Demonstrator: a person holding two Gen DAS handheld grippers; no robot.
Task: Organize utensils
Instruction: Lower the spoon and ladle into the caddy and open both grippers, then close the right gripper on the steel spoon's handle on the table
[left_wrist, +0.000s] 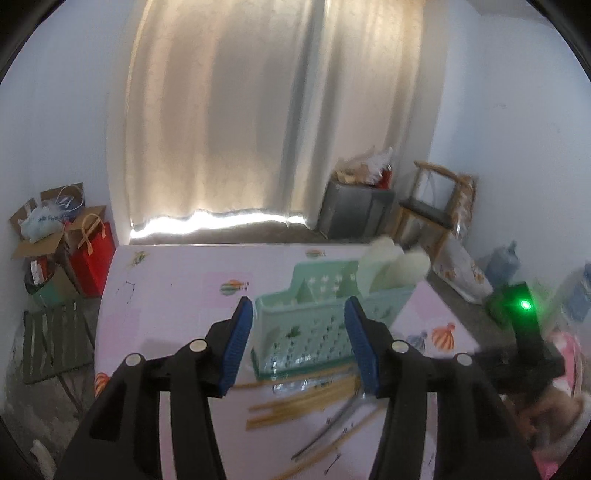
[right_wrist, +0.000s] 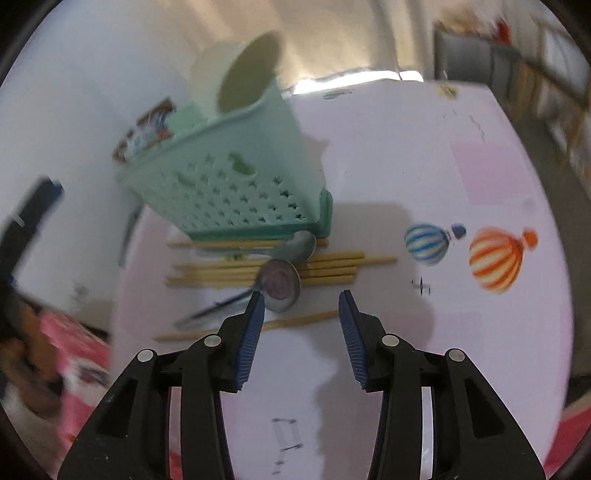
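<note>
Beside the green basket, spoon handles smeared by blur, chopstick ends hidden under two spoon bowls, basket's inside unseen from the right wrist, person's hand right of the basket blurred and cut by the frame edge

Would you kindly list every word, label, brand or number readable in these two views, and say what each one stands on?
None can be read with certainty.
White plastic bag in the cardboard box beside the red gift bag: blue lettering, too blurred to read.
Printed packet behind the green utensil basket: coloured print, too blurred to read.
Tablecloth: only balloon pictures and small marks, no text.
</note>
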